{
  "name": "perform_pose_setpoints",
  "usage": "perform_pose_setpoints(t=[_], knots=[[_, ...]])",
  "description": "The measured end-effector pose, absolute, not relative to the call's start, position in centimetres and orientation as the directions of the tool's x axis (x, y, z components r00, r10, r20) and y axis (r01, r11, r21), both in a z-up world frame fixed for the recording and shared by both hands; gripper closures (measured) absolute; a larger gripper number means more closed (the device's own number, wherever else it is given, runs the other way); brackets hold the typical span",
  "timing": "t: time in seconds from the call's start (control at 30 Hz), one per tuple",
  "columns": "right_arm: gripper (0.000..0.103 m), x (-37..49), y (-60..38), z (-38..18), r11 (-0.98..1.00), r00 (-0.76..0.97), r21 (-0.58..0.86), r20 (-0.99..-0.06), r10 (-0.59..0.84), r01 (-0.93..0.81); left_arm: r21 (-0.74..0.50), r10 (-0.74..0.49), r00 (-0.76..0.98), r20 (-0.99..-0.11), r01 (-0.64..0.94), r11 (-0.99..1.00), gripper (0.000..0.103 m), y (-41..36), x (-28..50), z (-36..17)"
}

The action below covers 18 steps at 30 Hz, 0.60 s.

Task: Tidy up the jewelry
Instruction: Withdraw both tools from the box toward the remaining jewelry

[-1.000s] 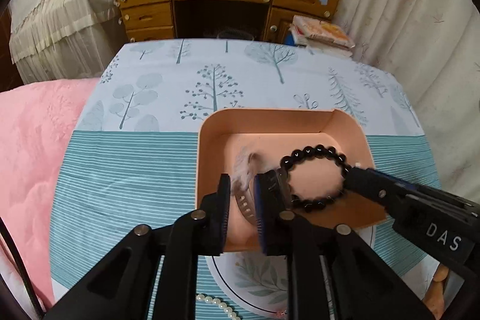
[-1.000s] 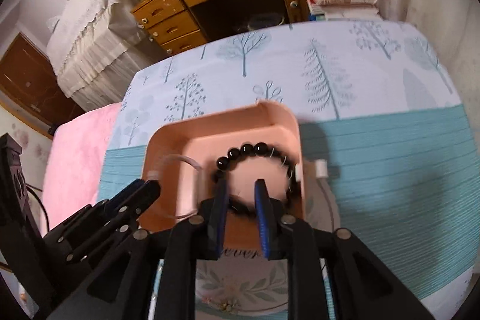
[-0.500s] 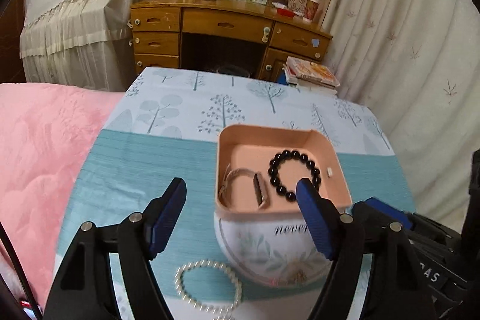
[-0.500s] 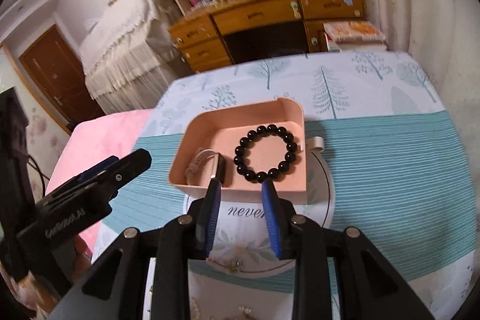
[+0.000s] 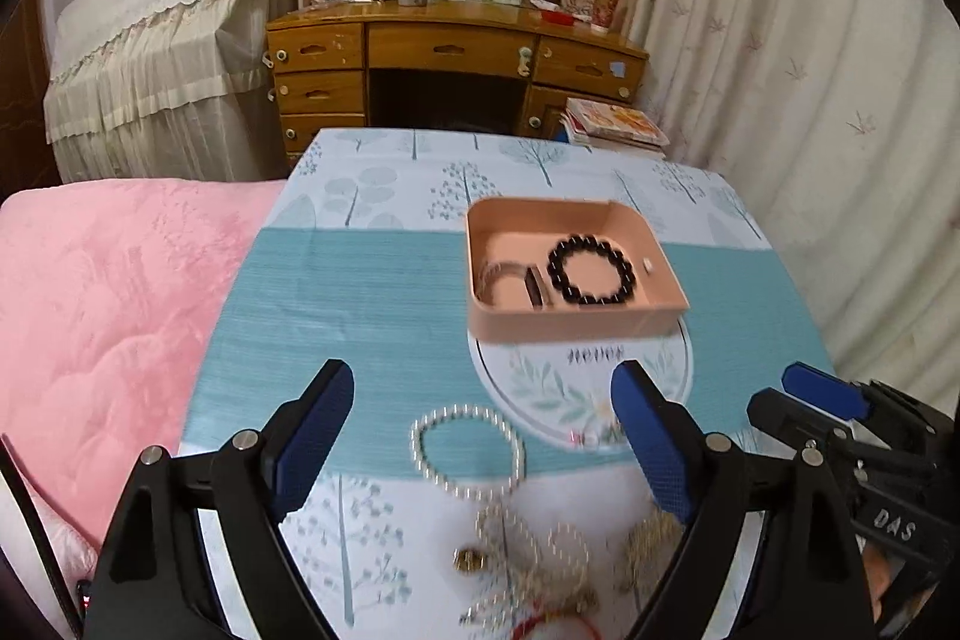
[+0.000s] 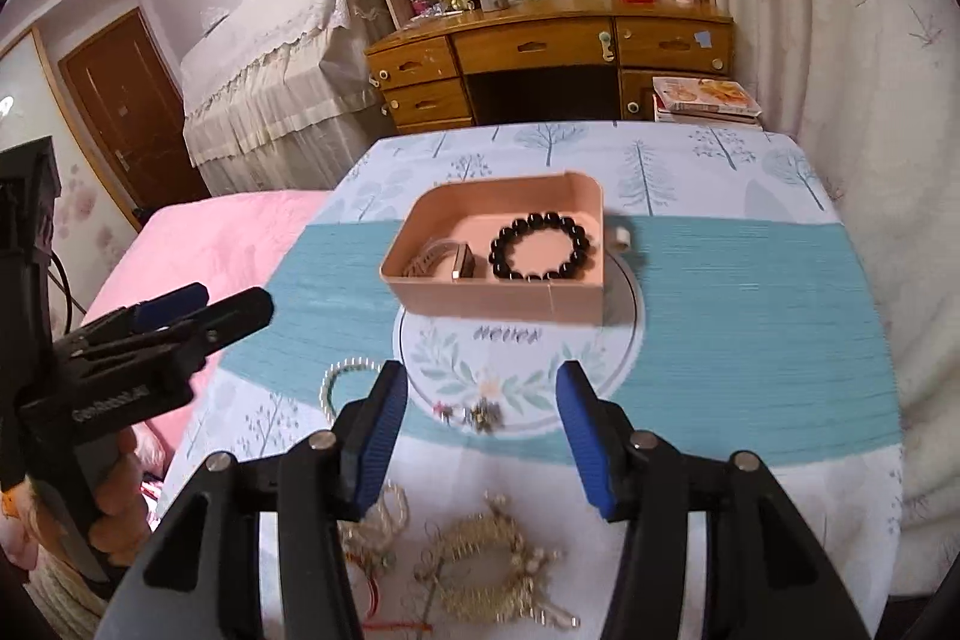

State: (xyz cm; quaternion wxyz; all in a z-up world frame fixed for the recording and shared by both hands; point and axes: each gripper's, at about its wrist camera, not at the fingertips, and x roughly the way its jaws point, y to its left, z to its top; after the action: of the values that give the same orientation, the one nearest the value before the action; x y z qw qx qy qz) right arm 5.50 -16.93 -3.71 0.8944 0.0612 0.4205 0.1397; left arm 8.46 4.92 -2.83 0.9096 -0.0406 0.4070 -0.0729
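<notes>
A pink tray (image 5: 576,322) (image 6: 492,307) sits on a round white mat (image 5: 540,388) (image 6: 456,370). In it lie a black bead bracelet (image 5: 591,268) (image 6: 543,247) and a watch-like band (image 5: 510,280) (image 6: 441,262). A pearl bracelet (image 5: 467,451) (image 6: 345,379) lies on the cloth near me. Gold chains and bracelets (image 5: 540,550) (image 6: 486,562) lie in a heap at the near edge. My left gripper (image 5: 480,430) is open and empty above the pearl bracelet. My right gripper (image 6: 480,430) is open and empty above the mat's near edge.
The table has a tree-print and teal striped cloth (image 5: 360,292). A pink quilted bed (image 5: 102,316) lies to the left. A wooden desk (image 5: 456,64) stands behind the table and a curtain (image 5: 810,100) hangs on the right. Small charms (image 6: 474,412) lie on the mat.
Both grippers let go of the band and black bracelet in the tray, opened wide and pulled back toward me. The jewelry heap at the near edge has come into view.
</notes>
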Motion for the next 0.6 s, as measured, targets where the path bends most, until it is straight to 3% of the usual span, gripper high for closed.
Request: perform_pose_setpoints(t=[0.6], knots=[[0.051, 0.3, -16.5, -8.4, 0.955, 0.508, 0.113, -0.826, 0.244, -0.275, -0.096, -0.117, 0.574, -0.810, 0.067, 0.993, 0.017, 6.9, 3.3, -7.9]])
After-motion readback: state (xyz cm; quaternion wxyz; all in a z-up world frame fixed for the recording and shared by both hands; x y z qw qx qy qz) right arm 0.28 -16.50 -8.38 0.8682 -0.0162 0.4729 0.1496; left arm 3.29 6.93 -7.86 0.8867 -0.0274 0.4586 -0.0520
